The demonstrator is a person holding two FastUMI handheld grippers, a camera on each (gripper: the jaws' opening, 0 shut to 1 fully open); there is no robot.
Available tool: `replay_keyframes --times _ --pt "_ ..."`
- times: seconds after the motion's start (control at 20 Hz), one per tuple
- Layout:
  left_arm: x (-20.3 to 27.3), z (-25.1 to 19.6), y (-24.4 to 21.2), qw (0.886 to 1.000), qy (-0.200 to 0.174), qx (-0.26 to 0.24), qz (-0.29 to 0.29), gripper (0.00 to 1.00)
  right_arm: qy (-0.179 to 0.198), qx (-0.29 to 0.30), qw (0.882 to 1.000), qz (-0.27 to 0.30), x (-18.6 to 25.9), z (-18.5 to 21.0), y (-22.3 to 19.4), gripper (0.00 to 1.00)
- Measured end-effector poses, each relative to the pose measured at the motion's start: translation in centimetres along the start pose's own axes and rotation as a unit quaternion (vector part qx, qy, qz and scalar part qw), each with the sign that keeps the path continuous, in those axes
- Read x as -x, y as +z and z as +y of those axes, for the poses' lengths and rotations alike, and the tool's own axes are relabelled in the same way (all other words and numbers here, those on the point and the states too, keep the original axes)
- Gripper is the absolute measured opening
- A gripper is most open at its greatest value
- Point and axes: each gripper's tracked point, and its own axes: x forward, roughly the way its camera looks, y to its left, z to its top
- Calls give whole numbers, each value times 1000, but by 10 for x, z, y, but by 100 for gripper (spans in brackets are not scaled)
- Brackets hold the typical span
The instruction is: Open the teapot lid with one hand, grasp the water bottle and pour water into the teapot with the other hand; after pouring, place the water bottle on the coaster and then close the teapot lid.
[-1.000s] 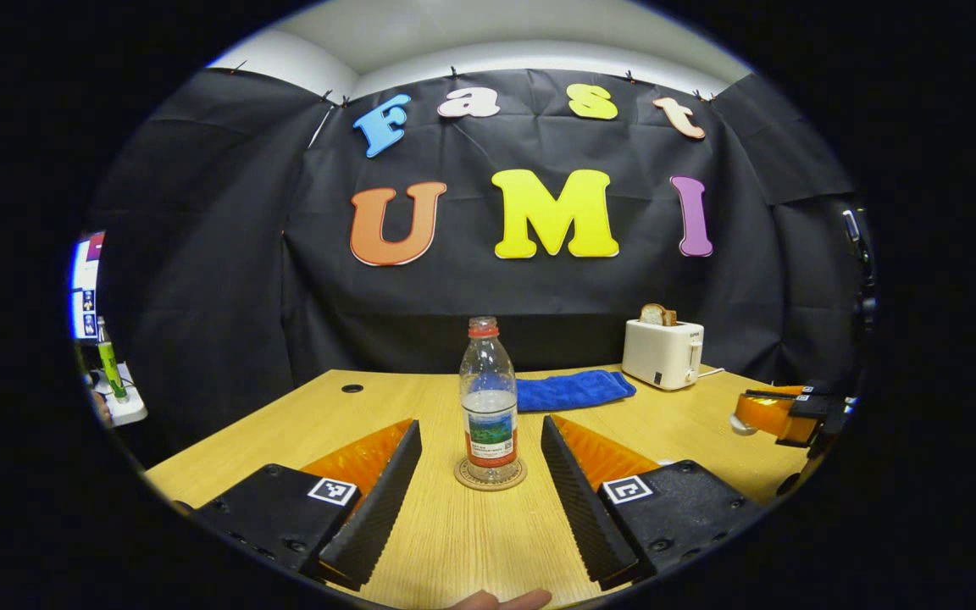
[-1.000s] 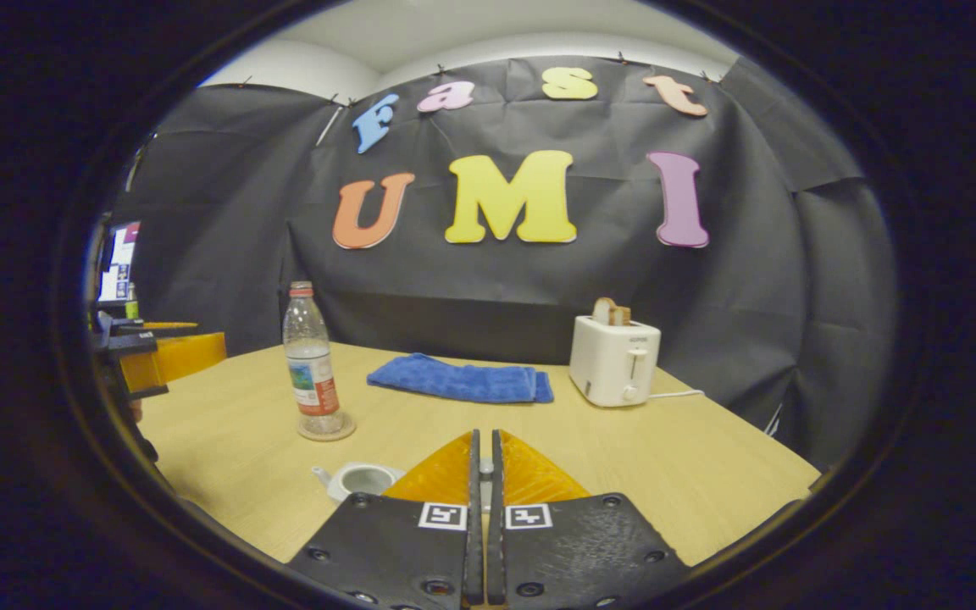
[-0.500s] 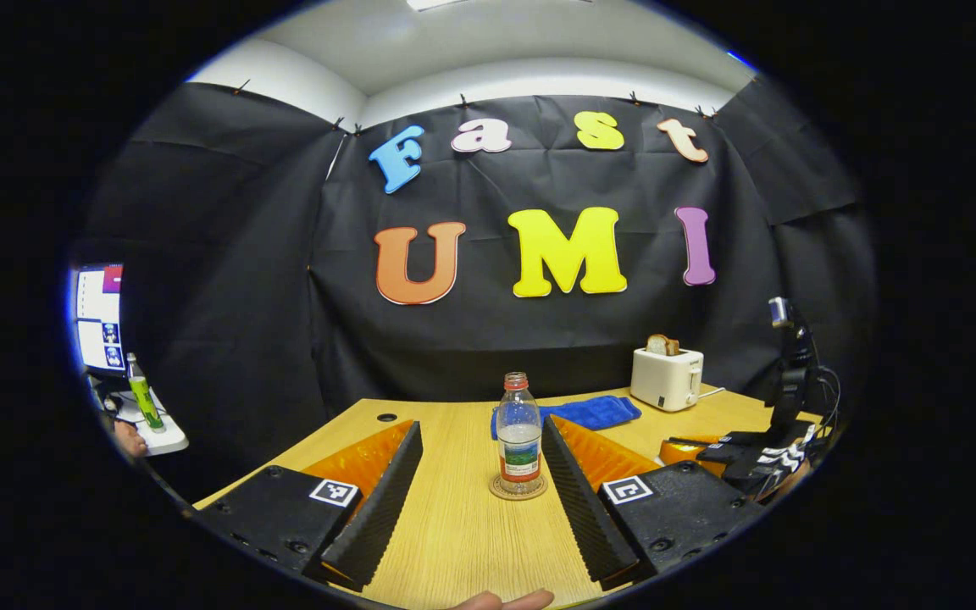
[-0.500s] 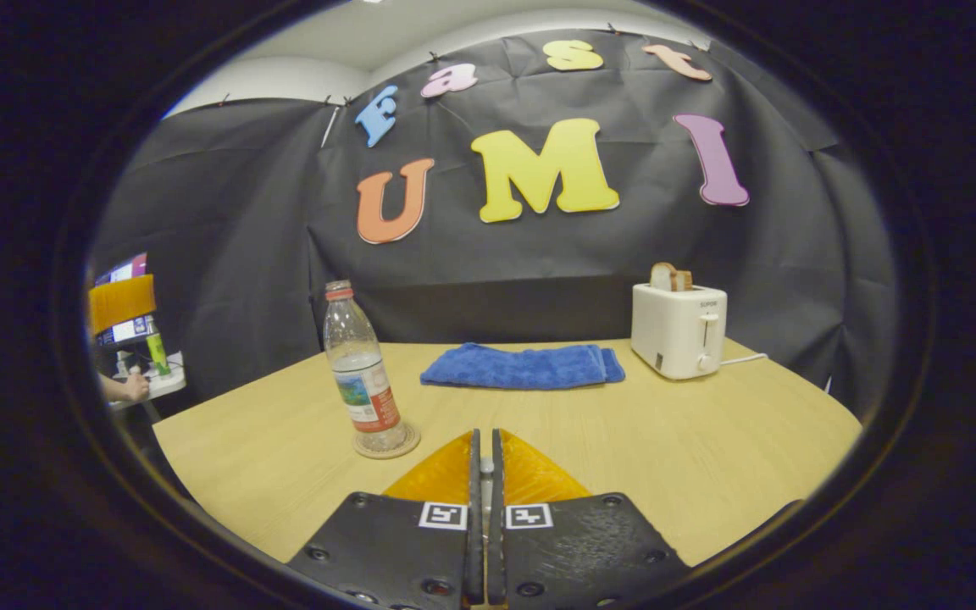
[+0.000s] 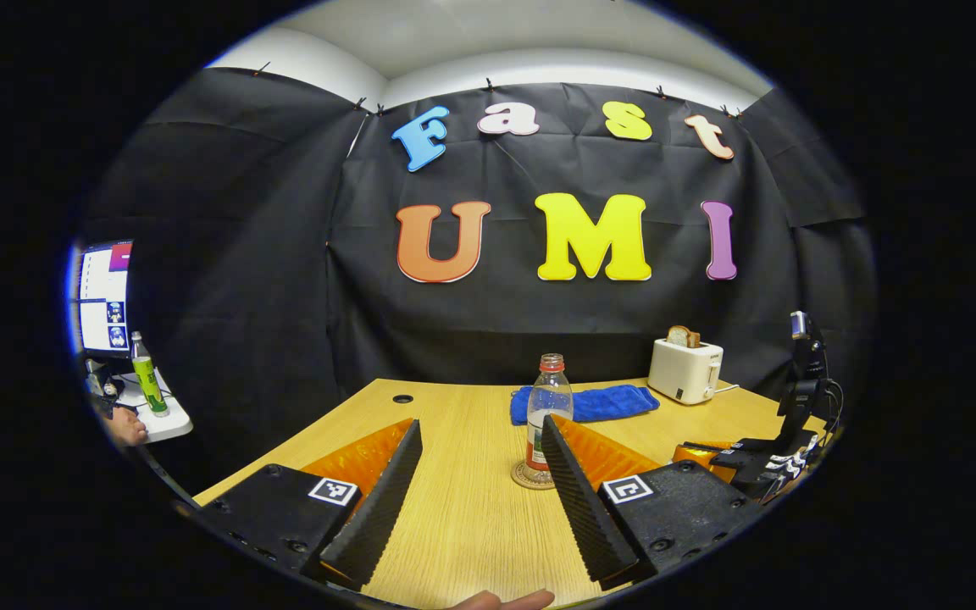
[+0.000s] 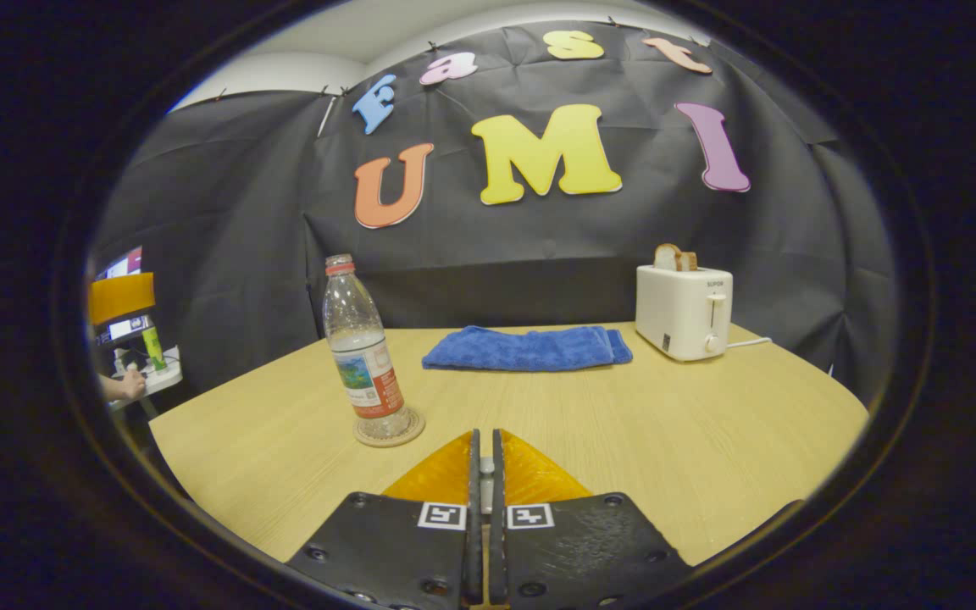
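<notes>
**Water bottle standing on its coaster, both grippers clear of it**

The water bottle [image 6: 360, 351] stands upright on the round coaster [image 6: 389, 429], partly filled, on the wooden table [image 6: 666, 440]; its red neck ring shows and the mouth looks uncapped. Taking the bottle as landmark: behind it and to its right lies the folded blue towel [image 6: 529, 348], and farther right of the towel stands the white toaster [image 6: 684, 311] with a slice of bread [image 6: 674, 257] in its slot. In the left gripper view, the left gripper [image 5: 479, 445] hovers short of the bottle [image 5: 549, 405] with its fingers spread wide and nothing between them; one finger overlaps the bottle's lower half and part of the coaster [image 5: 525, 476]. The right gripper [image 5: 695, 449] shows low to the right of the bottle there. In the right gripper view, the right gripper [image 6: 485, 440] sits in front of the bottle and a little to its right, fingers drawn nearly together with only a thin slit; whether anything is pinched there cannot be told. Far left of the bottle, a hand [image 6: 128, 386] rests on a side shelf beside a green bottle [image 5: 146, 384] and a monitor [image 5: 103, 298]
</notes>
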Motion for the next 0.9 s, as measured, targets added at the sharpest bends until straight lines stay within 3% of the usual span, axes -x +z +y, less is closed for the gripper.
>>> replay_keyframes --times 0.5,0.6,0.75,0.9 --pt "-1 -14 -8 1000 -18 -12 12 89 5 25 1000 -6 10 12 -1 8" --pt "0 -15 -6 1000 -19 -12 10 89 1 34 999 -20 20 14 7 21" --pt "3 -20 -1 1000 -22 -12 5 89 -18 61 997 -47 39 9 26 51" --pt "7 -22 5 1000 -17 -21 -2 89 -40 75 995 -56 59 1 39 72"
